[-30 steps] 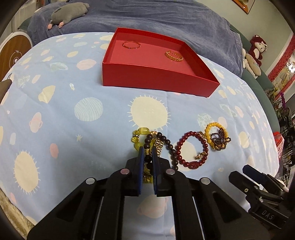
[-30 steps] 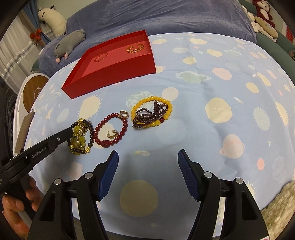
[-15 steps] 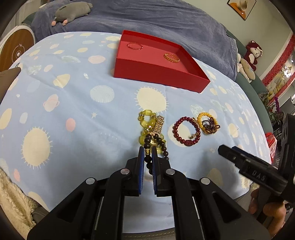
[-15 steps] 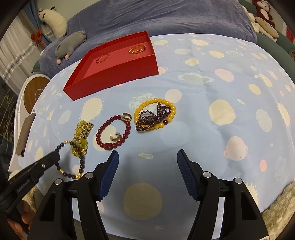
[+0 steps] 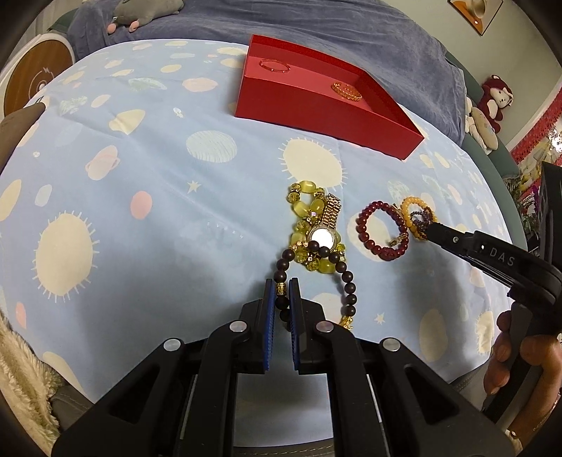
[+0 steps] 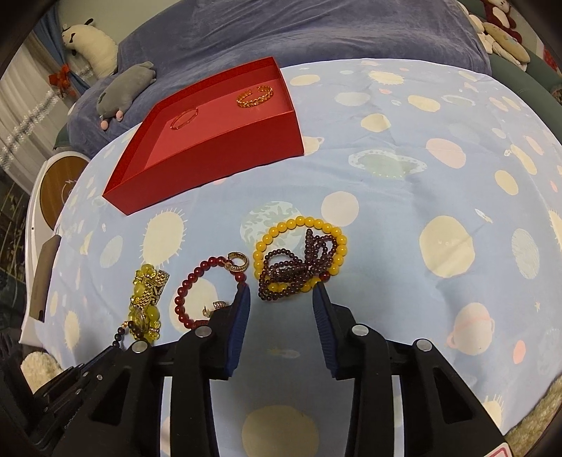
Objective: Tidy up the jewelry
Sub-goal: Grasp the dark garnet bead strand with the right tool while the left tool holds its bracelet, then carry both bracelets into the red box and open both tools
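My left gripper (image 5: 281, 286) is shut on a dark brown bead bracelet (image 5: 346, 277) and holds it above the bedsheet, over a yellow bead bracelet (image 5: 304, 207) and a gold watch (image 5: 325, 237). My right gripper (image 6: 281, 293) is open, its tips just short of a yellow bead bracelet (image 6: 298, 223) tangled with a dark purple bead strand (image 6: 298, 263). A red bead bracelet (image 6: 196, 281) with gold earrings (image 6: 239, 262) lies to its left. The red box (image 6: 224, 147) further back holds a thin red bangle (image 6: 184, 117) and a gold chain bracelet (image 6: 254, 95).
The jewelry lies on a light blue sheet (image 6: 421, 182) printed with suns and planets. A dark blue blanket (image 6: 316, 31) with a grey plush toy (image 6: 126, 88) lies behind the box. A round wooden-topped stand (image 6: 58, 186) is at the left.
My left gripper has lifted the dark bead bracelet clear of the yellow bracelet and watch. My right gripper has moved forward and down to the yellow and purple beads.
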A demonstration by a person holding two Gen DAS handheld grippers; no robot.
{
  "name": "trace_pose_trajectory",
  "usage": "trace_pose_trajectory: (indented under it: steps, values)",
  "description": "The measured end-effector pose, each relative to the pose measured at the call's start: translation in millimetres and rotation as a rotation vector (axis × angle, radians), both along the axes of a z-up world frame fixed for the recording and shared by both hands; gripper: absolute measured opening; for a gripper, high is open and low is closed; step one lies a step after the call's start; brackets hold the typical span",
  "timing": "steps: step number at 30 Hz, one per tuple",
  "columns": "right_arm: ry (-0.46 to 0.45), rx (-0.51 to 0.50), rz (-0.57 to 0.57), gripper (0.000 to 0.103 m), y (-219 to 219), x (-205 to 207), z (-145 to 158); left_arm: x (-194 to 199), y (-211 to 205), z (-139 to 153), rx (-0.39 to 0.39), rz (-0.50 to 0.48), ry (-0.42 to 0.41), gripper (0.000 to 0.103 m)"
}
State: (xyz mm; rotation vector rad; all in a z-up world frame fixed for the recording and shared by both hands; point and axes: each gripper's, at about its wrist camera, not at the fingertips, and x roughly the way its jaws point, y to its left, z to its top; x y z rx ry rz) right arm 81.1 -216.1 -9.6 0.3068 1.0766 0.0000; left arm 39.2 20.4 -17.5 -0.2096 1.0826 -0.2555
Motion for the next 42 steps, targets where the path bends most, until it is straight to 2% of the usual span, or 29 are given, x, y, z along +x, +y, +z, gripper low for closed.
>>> trace_pose_trajectory:
  steps: [4, 18, 19, 23, 29, 42]
  values:
    - [0.014, 0.007, -0.005, 0.025, 0, 3, -6, 0, -1, -2, 0.007, -0.003, 0.001, 0.008]
    - [0.02, 0.063, -0.059, 0.025, -9, 13, -10, 0, -2, -3, 0.011, -0.008, -0.008, 0.008]
    - [0.018, 0.061, -0.059, 0.024, -8, 13, -11, 0, -2, -3, 0.011, -0.008, -0.008, 0.008]
    - [0.013, 0.044, -0.052, 0.005, -8, 9, -9, 0, -3, -3, 0.011, -0.008, -0.007, 0.008]
    - [0.006, 0.022, -0.041, 0.004, -10, -6, -4, -1, -3, -4, 0.012, -0.007, -0.009, 0.008]
    - [0.032, 0.045, -0.012, 0.004, -8, -51, -2, 1, -1, -1, 0.023, 0.002, -0.016, 0.008]
